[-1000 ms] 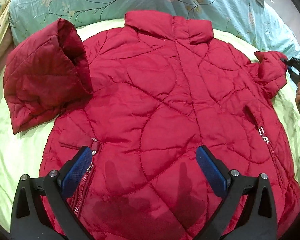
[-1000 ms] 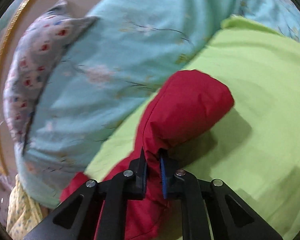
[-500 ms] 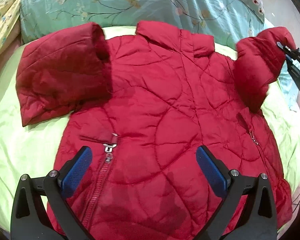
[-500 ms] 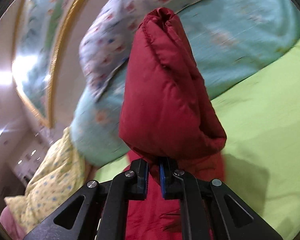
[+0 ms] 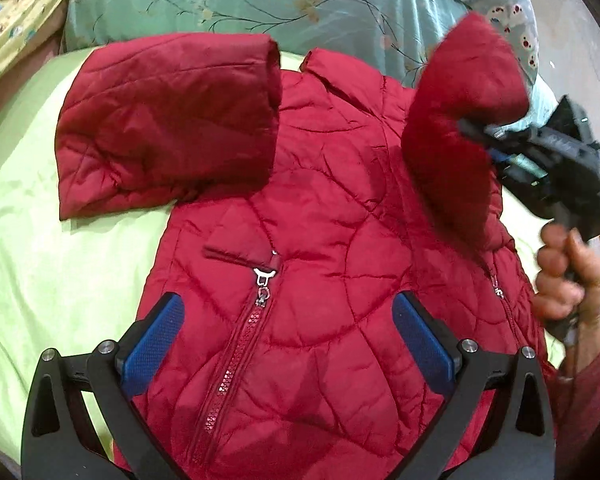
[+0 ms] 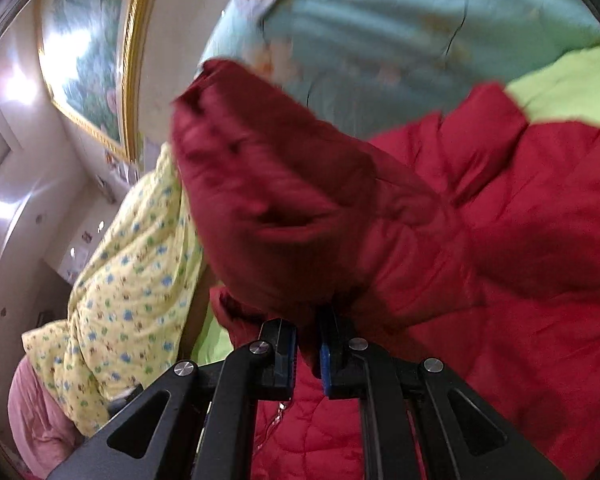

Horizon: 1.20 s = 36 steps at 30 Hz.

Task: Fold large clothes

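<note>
Left wrist view: the red quilted jacket (image 5: 300,264) lies front-up on the green bedsheet (image 5: 60,280), one sleeve (image 5: 168,128) already laid inward near the collar. The right gripper (image 6: 308,344) is clamped tight on the other sleeve (image 5: 460,120), lifted off the jacket's body and swung toward its middle. The left gripper (image 5: 288,332) hangs wide open above the hem, holding nothing. The puffy sleeve could slide out of so narrow a pinch mid-swing, or spring back once released; with nothing pinning the body, the pull may also drag the jacket askew.
</note>
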Motion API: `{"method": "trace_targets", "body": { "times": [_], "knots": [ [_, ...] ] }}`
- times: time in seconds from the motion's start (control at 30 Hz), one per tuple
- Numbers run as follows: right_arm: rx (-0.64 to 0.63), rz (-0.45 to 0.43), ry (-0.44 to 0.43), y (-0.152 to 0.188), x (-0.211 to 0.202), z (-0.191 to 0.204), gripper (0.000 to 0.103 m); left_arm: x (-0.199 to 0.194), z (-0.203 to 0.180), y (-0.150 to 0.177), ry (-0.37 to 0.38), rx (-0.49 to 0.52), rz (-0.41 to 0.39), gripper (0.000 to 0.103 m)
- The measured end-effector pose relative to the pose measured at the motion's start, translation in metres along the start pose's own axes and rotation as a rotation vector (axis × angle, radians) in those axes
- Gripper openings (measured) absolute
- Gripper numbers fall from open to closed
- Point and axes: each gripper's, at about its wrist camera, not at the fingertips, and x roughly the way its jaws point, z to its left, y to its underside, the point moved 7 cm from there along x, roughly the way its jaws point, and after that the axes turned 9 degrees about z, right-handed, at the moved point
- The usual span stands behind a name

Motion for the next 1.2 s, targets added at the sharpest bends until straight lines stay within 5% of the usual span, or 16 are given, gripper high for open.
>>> {"method": "trace_targets", "body": {
  "times": [0.3, 0.67, 1.13, 1.2],
  "knots": [
    [-0.027, 0.136, 0.033, 0.023, 0.045, -0.008, 0.013, 0.008, 0.008, -0.017, 0.098, -0.019, -0.008, 0.103],
    [-0.166, 0.282, 0.182, 0.034, 0.064, -0.013, 0.018, 0.013, 0.017, -0.029, 0.200, -0.082, 0.009, 0.103],
    [-0.361, 0.306, 0.392, 0.062, 0.059, 0.005, 0.028, 0.000, 0.004, -0.067, 0.327, -0.087, -0.020, 0.103],
    [-0.376, 0.293, 0.401, 0.063, 0.058, 0.009, 0.039, 0.002, 0.001, -0.070, 0.347, -0.090, -0.013, 0.103]
  ]
}}
